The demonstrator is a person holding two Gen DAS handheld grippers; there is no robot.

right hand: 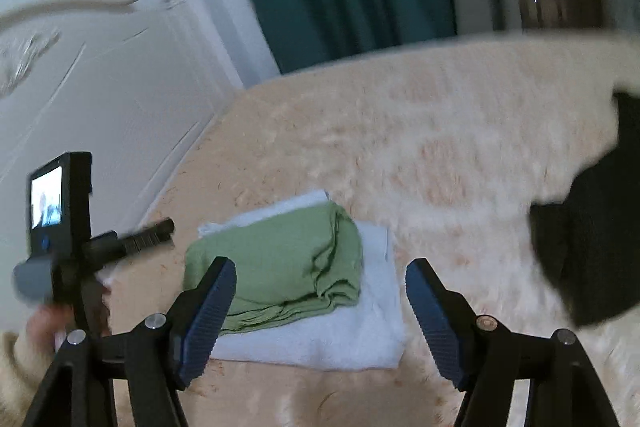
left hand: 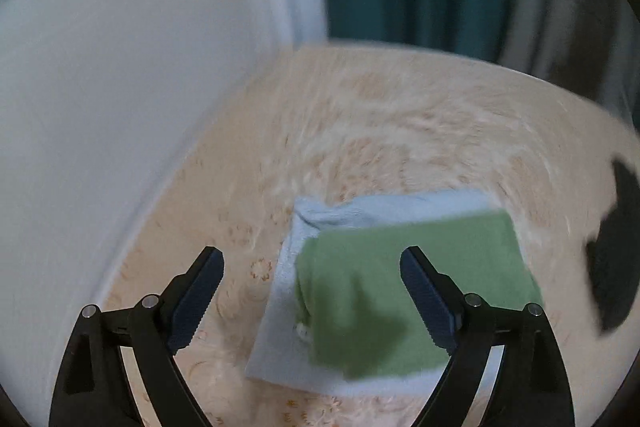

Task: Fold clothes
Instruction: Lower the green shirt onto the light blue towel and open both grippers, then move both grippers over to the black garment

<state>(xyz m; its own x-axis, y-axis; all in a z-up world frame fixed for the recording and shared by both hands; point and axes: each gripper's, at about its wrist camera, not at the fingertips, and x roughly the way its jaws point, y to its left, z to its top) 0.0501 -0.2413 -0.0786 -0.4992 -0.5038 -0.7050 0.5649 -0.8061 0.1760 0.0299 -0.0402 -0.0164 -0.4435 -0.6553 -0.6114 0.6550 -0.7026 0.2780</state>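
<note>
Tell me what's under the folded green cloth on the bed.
The folded green cloth lies on a folded light blue towel, whose edges show around it. The towel rests on the peach patterned bedspread. Anything between the two pieces is covered.

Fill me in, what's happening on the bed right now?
A person is folding clothes on the cream patterned bed cover with a handheld gripper in each hand. A folded green garment lies stacked on a folded light blue towel. Both the left gripper and the right gripper are open and hold nothing, above the stack. A dark garment lies unfolded off to the right. Both views are motion-blurred.
</note>
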